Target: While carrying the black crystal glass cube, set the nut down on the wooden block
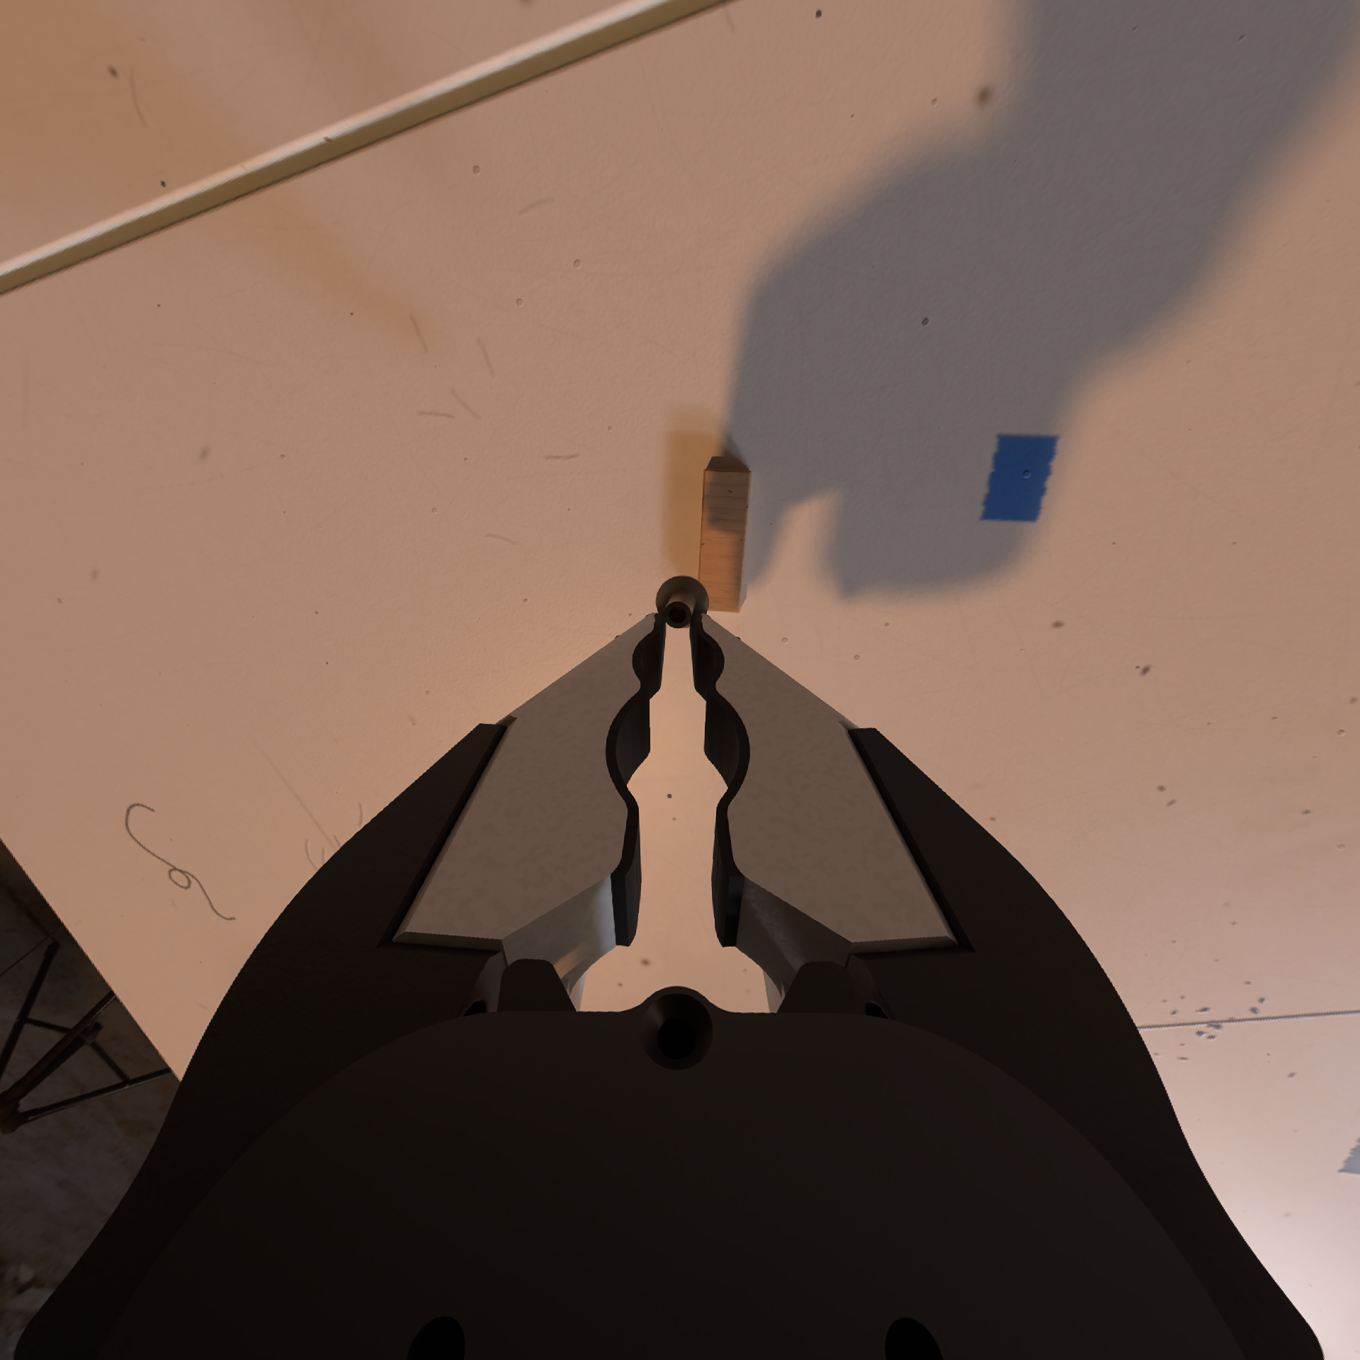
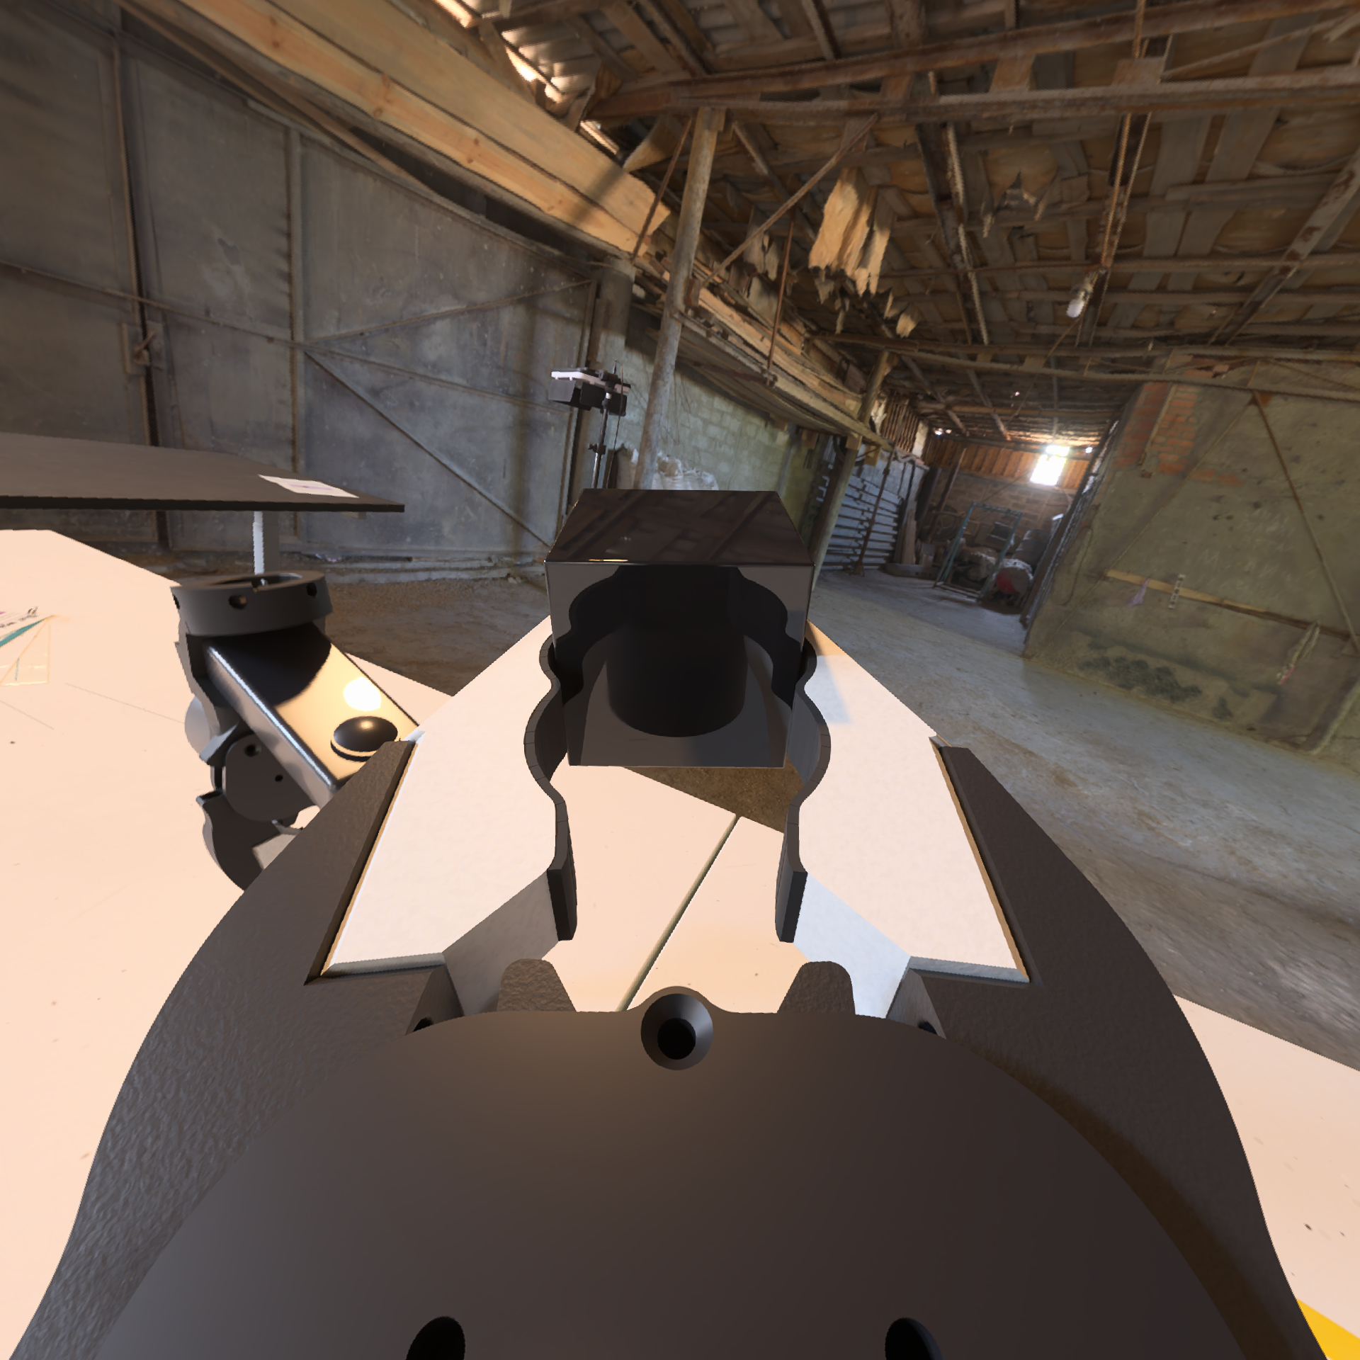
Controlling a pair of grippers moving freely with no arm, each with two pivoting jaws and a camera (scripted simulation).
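In the left wrist view my left gripper [image 1: 678,617] points down at the table and is shut on a small dark nut [image 1: 680,600] at its fingertips. The nut hangs above the near end of a pale wooden block [image 1: 723,531], which lies on the table just beyond the tips. In the right wrist view my right gripper [image 2: 677,647] is shut on the black crystal glass cube [image 2: 677,589] and holds it level above the table's edge. The left gripper's body [image 2: 272,692] shows at the left of that view, pointing down.
A blue tape patch [image 1: 1019,478] sits on the light table [image 1: 368,441] to the right of the block, inside a large shadow. A seam line runs across the far table. The table edge shows at lower left. A dark board [image 2: 184,478] and a camera stand [image 2: 592,397] stand beyond.
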